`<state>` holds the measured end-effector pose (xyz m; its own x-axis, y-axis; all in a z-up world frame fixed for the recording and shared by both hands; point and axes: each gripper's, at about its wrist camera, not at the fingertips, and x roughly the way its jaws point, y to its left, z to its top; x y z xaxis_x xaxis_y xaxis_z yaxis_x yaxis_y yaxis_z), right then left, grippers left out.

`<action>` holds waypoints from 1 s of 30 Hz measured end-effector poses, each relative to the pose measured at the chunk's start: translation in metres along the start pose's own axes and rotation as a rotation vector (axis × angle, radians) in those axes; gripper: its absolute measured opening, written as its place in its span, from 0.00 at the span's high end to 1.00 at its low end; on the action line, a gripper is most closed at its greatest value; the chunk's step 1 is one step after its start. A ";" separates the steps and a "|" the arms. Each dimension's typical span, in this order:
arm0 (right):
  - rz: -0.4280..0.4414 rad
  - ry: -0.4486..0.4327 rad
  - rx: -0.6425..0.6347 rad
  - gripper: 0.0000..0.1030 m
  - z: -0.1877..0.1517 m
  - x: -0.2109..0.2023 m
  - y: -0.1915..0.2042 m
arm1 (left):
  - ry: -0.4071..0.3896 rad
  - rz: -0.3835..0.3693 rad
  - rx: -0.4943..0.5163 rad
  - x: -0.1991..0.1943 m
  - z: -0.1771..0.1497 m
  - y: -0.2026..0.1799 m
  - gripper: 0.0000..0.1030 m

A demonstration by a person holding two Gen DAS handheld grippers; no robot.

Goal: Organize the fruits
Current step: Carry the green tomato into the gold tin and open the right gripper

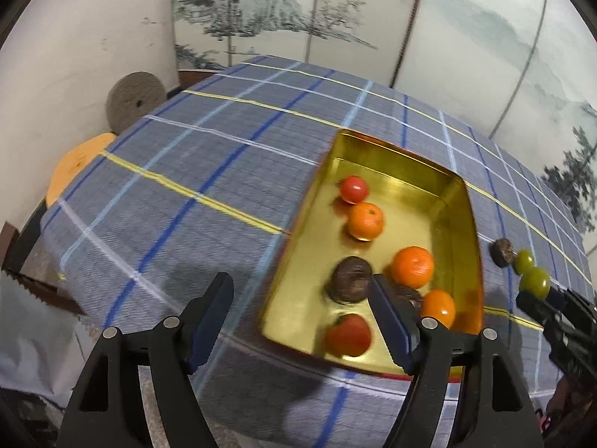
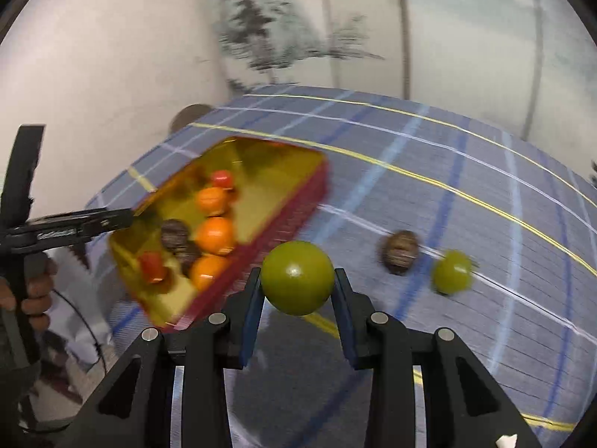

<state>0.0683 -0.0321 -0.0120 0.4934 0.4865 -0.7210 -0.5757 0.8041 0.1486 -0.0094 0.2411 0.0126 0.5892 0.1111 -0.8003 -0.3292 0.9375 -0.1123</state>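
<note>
- Right gripper [image 2: 297, 287]: clamped on a round, smooth green fruit [image 2: 297, 278], carried off the table; blue pads touch it on both sides.
- Left gripper [image 1: 302, 321]: jaws apart, nothing btwn them; hangs over the near-left corner of the gold-lined rectangular metal tin [image 1: 462, 201], one finger above the cloth, the other above the tin floor.
- Key relation: the tin lies fwd and to the left of the held fruit, its red outer wall [image 2: 283, 220] just beside it. The tin's long axis runs from the table's near edge toward the far edge. Right gripper is the nearer one for the drop, I'd judge; the move is up over that wall, then let go.
- Tin contents w/ blur: two red fruits, three orange citrus [image 1: 412, 267], two dark brown wrinkled ones [image 1: 350, 278]; free floor toward the far wall.
- Still out on the blue plaid tablecloth [image 1: 186, 171], right of the tin: one brown wrinkled fruit [image 2: 400, 251], then a second green fruit [image 2: 451, 271] just beyond it, near each other, apart from the tin.
- Far: painted folding screen behind the table's far edge.
</note>
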 end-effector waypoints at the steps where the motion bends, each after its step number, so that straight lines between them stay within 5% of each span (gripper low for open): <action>1: 0.021 0.003 -0.018 0.68 0.001 0.003 0.010 | -0.002 0.010 -0.008 -0.001 -0.001 0.004 0.27; 11: 0.121 0.046 -0.132 0.68 0.008 0.032 0.070 | -0.001 0.082 -0.066 -0.002 -0.005 0.037 0.25; 30: 0.145 0.116 -0.197 0.67 -0.001 0.056 0.101 | 0.029 0.092 -0.079 0.005 -0.011 0.053 0.25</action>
<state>0.0376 0.0758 -0.0381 0.3248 0.5406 -0.7760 -0.7564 0.6411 0.1300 -0.0325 0.2874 -0.0037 0.5324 0.1842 -0.8262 -0.4383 0.8950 -0.0829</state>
